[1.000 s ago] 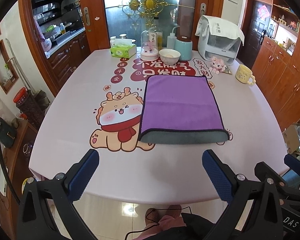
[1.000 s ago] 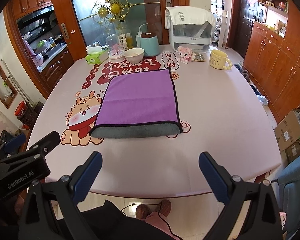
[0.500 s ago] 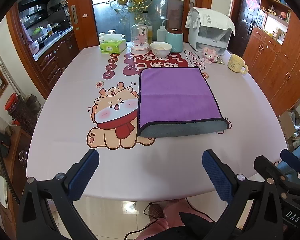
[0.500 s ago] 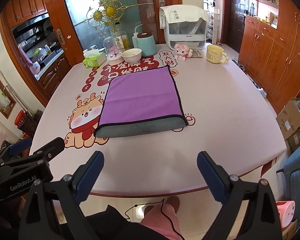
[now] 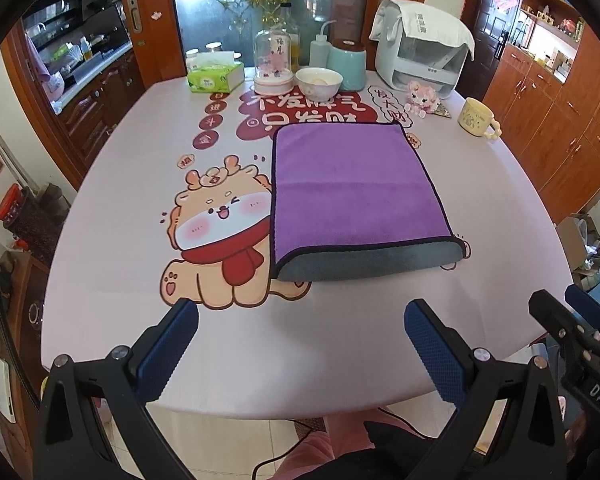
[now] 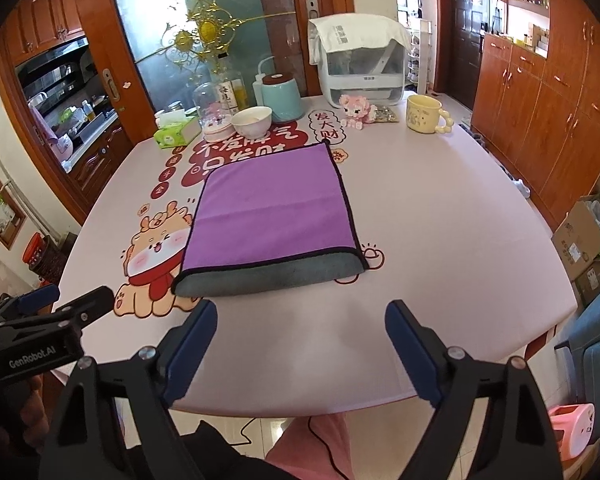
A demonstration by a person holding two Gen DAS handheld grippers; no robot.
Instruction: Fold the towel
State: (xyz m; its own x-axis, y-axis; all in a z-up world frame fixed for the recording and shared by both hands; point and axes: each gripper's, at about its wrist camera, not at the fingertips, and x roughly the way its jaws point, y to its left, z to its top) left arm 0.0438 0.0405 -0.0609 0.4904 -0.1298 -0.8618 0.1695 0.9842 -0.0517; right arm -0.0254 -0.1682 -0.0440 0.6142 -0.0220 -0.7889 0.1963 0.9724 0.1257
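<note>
A purple towel point(image 5: 352, 184) with a grey underside lies folded flat on the pink table point(image 5: 140, 184), its grey lower layer showing along the near edge. It also shows in the right wrist view point(image 6: 272, 212). My left gripper point(image 5: 300, 320) is open and empty, held over the near table edge, short of the towel. My right gripper point(image 6: 300, 320) is open and empty, also over the near edge, below the towel's near side. Each gripper shows at the side of the other's view.
At the table's far end stand a tissue box point(image 5: 214, 76), a glass dome point(image 5: 274, 64), a white bowl point(image 5: 319, 81), a teal canister point(image 5: 346, 62), a white appliance point(image 5: 424, 52), a pink toy point(image 5: 420, 98) and a yellow mug point(image 5: 476, 116). Wooden cabinets point(image 6: 540, 112) line the right.
Both grippers have moved forward toward the table, so the towel appears nearer and larger. The towel has not moved. Both grippers stay open.
</note>
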